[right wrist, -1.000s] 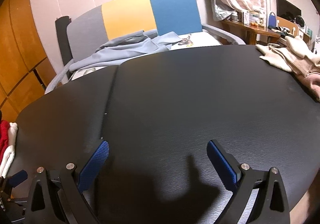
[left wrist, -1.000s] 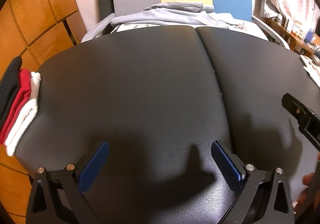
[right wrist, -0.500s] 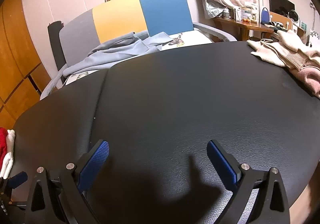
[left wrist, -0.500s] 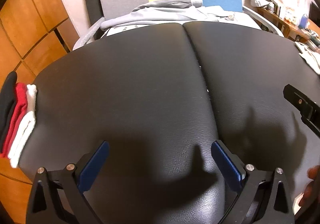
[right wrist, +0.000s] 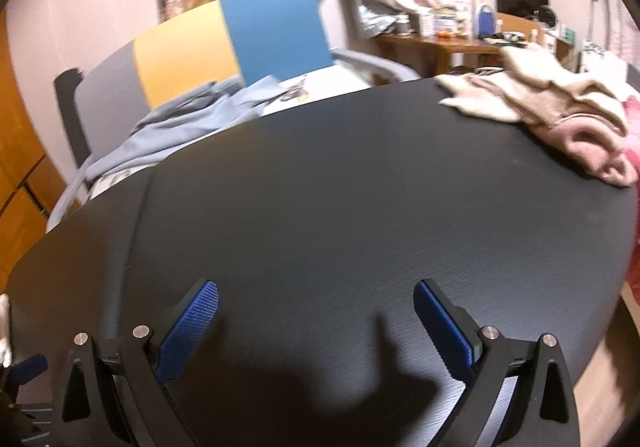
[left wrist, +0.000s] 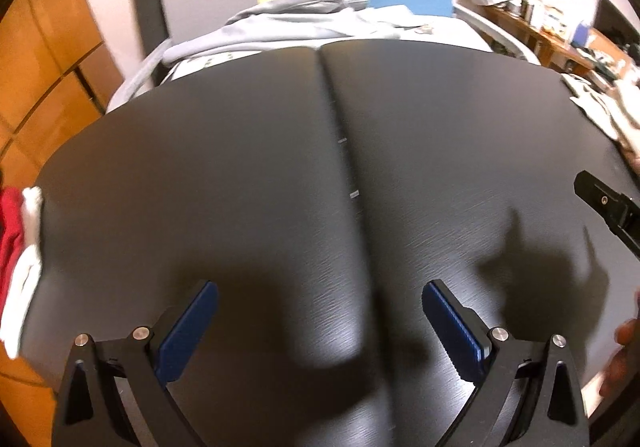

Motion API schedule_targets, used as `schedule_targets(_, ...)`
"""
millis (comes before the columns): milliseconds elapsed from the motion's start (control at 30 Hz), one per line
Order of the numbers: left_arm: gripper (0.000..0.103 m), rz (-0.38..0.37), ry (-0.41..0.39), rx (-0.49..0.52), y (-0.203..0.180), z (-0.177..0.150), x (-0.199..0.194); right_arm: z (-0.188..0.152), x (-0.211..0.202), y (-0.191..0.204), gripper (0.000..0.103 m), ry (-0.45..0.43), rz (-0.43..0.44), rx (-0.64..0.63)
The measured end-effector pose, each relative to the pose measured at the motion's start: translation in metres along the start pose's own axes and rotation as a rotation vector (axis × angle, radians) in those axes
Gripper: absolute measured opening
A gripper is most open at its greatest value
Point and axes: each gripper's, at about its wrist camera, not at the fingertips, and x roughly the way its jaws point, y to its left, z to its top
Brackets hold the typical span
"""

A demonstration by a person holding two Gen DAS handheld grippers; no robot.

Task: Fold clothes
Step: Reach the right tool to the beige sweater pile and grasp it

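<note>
Clothes wait at both ends of a black table as two open tongs hover empty.

Left gripper [left wrist: 320, 321] and right gripper [right wrist: 316, 317] gape wide over the bare table [right wrist: 340, 187], holding nothing. Rumpled beige and pink garments [right wrist: 560, 115] lie far right, nearer the right hand; a neat red and white stack [left wrist: 20, 247] sits at the left edge.

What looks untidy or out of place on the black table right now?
The beige and pink clothes lie in a crumpled heap at the table's far right edge, unfolded. A grey garment is rumpled over the chair behind. The folded stack at the left edge looks neat. Both tongs are open and empty.
</note>
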Motion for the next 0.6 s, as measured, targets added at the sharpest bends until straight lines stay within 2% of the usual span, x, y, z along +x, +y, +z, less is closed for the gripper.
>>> schedule_targets(167,0.103,-0.029,-0.009,0.060,-0.025,0.018,0.005,0.015,-0.003,-0.049,0.101,-0.034,-0.058,0.041)
schedule_targets(300,0.103,-0.051,-0.016,0.108,-0.046,0.033,0.008,0.038,-0.003,-0.100,0.093,-0.078,-0.126,0.066)
schedule_targets(400,0.103,-0.063,-0.021,0.135,-0.055,0.045,0.014,0.066,-0.004,-0.145,0.092,-0.150,-0.236,0.072)
schedule_targets(500,0.103,-0.065,-0.017,0.160,-0.066,0.048,0.018,0.102,0.003,-0.191,0.092,-0.197,-0.390,0.030)
schedule_targets(600,0.103,-0.065,-0.003,0.160,-0.073,0.043,0.024,0.143,0.020,-0.236,0.092,-0.195,-0.550,-0.025)
